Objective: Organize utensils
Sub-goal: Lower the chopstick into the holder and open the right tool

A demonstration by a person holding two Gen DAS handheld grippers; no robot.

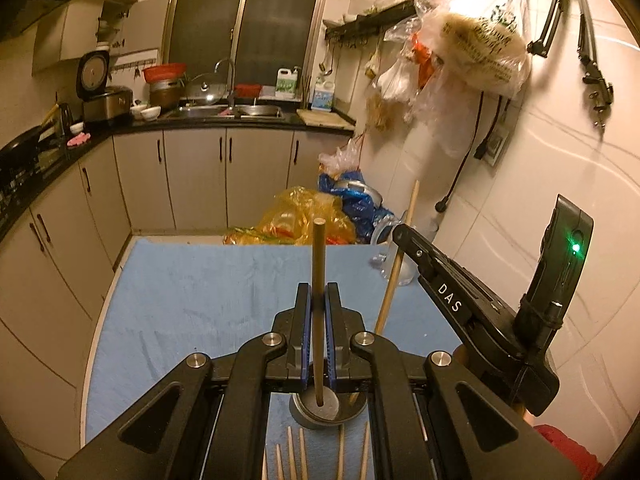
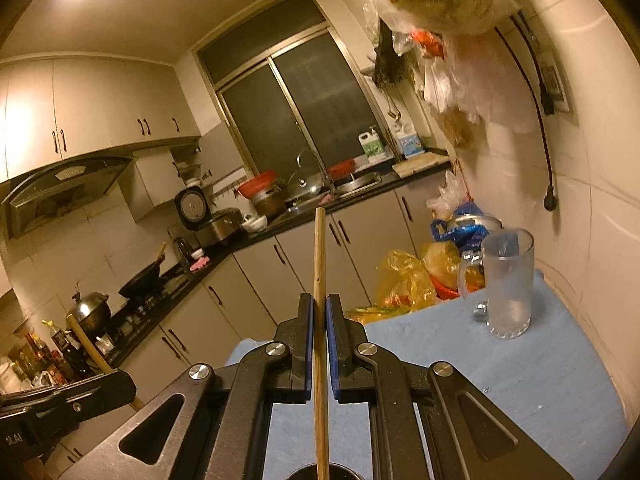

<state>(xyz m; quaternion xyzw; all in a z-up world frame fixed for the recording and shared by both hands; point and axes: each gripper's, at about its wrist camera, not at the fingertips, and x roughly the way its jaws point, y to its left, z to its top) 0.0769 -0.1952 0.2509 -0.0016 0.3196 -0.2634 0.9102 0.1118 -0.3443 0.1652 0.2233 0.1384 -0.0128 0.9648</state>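
- My left tongs (image 1: 318, 312) pinch a dark wooden chopstick (image 1: 319, 264), upright at frame centre.
- My right tongs (image 2: 318, 320) pinch a pale bamboo chopstick (image 2: 320, 264), also upright.
- The frosted glass mug (image 2: 508, 284) stands right of centre on the blue-clothed tabletop (image 2: 520, 380), looking empty (so nothing sorted yet, I judge).
- More loose pale chopsticks (image 1: 304, 456) wait at the bottom edge.

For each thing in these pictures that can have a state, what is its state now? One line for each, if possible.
left gripper: shut on dark chopstick
dark chopstick: upright, lower end in the round holder
round holder: standing on the blue cloth
right gripper: shut on light chopstick
light chopstick: upright, held
glass mug: upright, seems empty
loose chopsticks: lying on the blue cloth
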